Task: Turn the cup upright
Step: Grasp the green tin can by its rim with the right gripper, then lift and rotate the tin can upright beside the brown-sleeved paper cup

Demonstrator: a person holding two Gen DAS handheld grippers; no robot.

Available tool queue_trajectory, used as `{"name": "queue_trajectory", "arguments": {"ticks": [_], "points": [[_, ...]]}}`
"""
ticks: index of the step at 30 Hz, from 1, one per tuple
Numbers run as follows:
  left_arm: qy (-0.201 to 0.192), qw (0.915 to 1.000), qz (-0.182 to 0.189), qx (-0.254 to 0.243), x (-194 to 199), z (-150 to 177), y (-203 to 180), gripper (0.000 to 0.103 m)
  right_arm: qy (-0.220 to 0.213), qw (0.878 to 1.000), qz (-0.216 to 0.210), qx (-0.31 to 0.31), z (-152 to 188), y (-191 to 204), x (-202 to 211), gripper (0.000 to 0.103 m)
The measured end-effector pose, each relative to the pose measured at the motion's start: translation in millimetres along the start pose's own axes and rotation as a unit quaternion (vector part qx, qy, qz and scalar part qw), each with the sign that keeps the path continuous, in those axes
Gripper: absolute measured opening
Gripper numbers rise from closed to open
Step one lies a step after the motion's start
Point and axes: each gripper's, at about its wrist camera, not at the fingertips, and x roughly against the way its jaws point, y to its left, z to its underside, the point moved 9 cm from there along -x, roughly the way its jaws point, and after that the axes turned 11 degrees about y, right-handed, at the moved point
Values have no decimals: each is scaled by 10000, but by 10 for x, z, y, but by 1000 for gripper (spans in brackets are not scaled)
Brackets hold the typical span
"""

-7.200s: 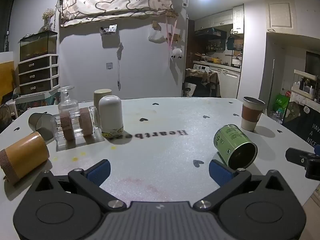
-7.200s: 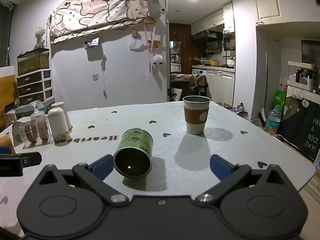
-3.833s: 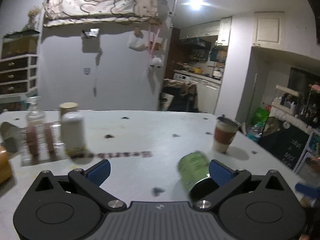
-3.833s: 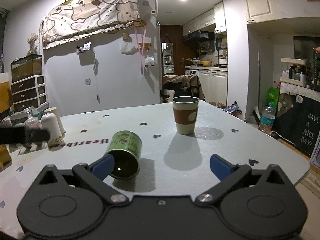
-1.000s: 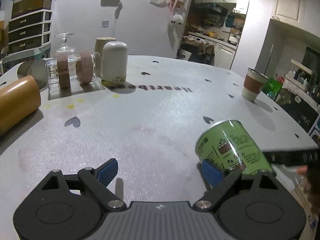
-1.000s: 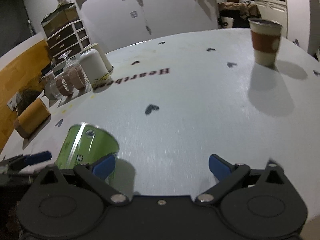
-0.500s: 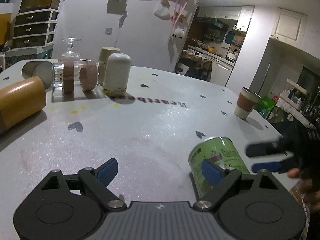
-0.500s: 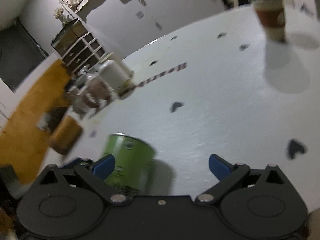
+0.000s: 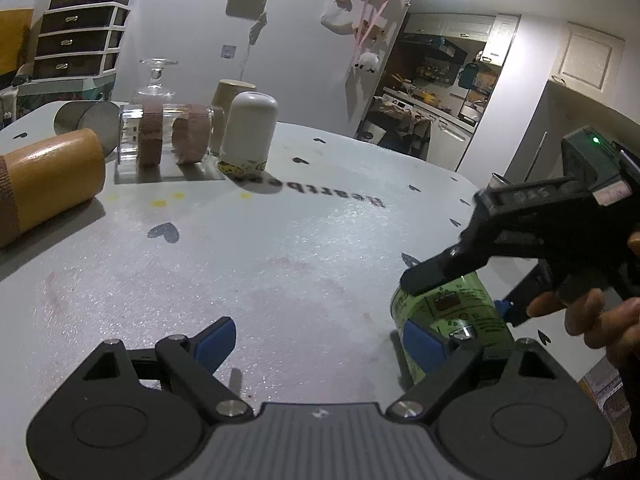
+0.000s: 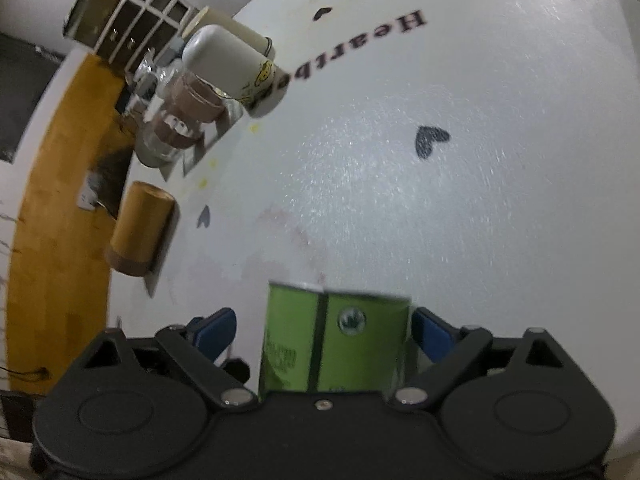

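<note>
The green cup (image 9: 460, 316) stands on the white table near its right front edge, closed end up. In the right wrist view the green cup (image 10: 336, 344) sits between my right gripper's (image 10: 322, 330) wide-spread blue fingers, close to the right one; the left one is clear of it. In the left wrist view that gripper (image 9: 460, 292) reaches over the cup from the right. My left gripper (image 9: 320, 338) is open and low over the table; its right finger is next to the cup.
At the back left are a lying brown cup (image 9: 48, 180), a lying metal cup (image 9: 80, 120), a glass with brown bands (image 9: 164, 136), an inverted white cup (image 9: 248, 136) and a beige cup (image 9: 228, 96). The table edge is close on the right.
The right gripper has swung in over the green cup and now straddles it. The left gripper has stayed low beside the cup, which has gone from lying on its side to standing.
</note>
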Motion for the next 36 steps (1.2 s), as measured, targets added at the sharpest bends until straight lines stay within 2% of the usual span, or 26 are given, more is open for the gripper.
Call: {"name": "queue_trajectory", "arguments": {"ticks": [3, 6, 10, 15, 19, 23, 26, 29, 31, 36], "points": [[-25, 10000, -6, 26, 14, -8, 22, 91, 95, 9995, 222, 194, -36, 8, -48, 75], [-48, 10000, -6, 28, 27, -12, 29, 91, -23, 9983, 336, 466, 3, 51, 23, 75], [-69, 10000, -20, 13, 38, -20, 17, 91, -528, 9914, 709, 967, 73, 120, 225, 75], [-72, 10000, -11, -52, 38, -21, -34, 91, -1113, 9696, 1341, 1718, 192, 152, 486, 75], [-65, 9999, -18, -117, 29, -31, -84, 91, -1206, 9628, 1502, 1893, 264, 50, 585, 76], [-67, 9999, -32, -152, 28, -43, -108, 91, -1007, 9595, 1432, 2209, 458, 32, 596, 74], [-74, 9998, -41, -191, 22, -60, -130, 91, -1104, 9542, 1567, 2295, 511, -4, 652, 74], [-87, 9996, -72, -252, 13, -85, -151, 91, -1516, 9488, 1645, 2230, 369, -60, 862, 74], [-83, 9995, -96, -291, -7, -95, -160, 91, -1958, 9411, 1718, 2158, 179, -114, 1051, 74], [-72, 9992, -172, -343, -88, -142, -168, 91, -3157, 9001, 2319, 1908, -438, -336, 1406, 74]]}}
